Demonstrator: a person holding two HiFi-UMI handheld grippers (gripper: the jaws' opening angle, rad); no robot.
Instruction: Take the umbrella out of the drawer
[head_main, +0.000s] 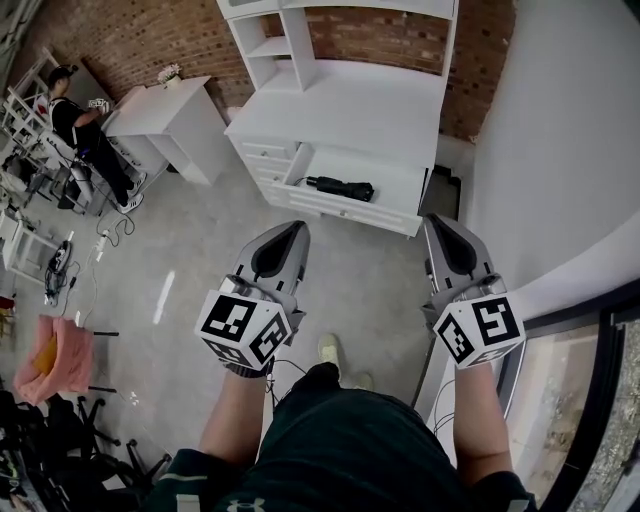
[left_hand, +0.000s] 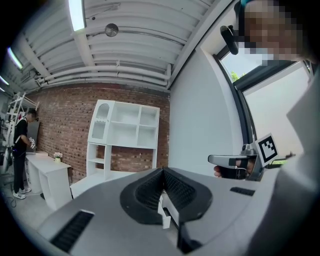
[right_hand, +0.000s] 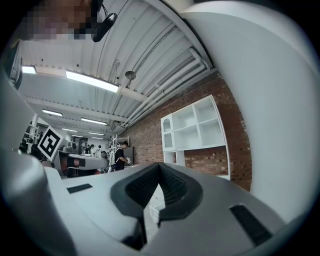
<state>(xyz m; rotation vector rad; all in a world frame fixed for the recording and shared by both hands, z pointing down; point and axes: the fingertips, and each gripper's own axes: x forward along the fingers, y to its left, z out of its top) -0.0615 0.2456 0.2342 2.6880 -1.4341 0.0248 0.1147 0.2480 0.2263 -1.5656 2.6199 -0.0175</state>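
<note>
A black folded umbrella (head_main: 340, 187) lies in the open drawer (head_main: 400, 190) of a white cabinet (head_main: 350, 110), seen in the head view ahead of me. Both grippers are held level in front of my body, well short of the drawer and pointing toward it. My left gripper (head_main: 297, 228) has its jaws together with nothing between them; in its own view the left gripper (left_hand: 163, 170) points at the cabinet's shelves (left_hand: 125, 135). The tips of my right gripper (head_main: 432, 222) also meet, empty. The right gripper (right_hand: 159, 165) faces the shelves (right_hand: 195, 125) in its own view.
A white desk (head_main: 170, 115) stands left of the cabinet, with a person (head_main: 85, 135) beside it. Cables and a pink seat (head_main: 55, 360) lie at the left. A white wall (head_main: 560, 150) and a window frame (head_main: 590, 400) close the right side.
</note>
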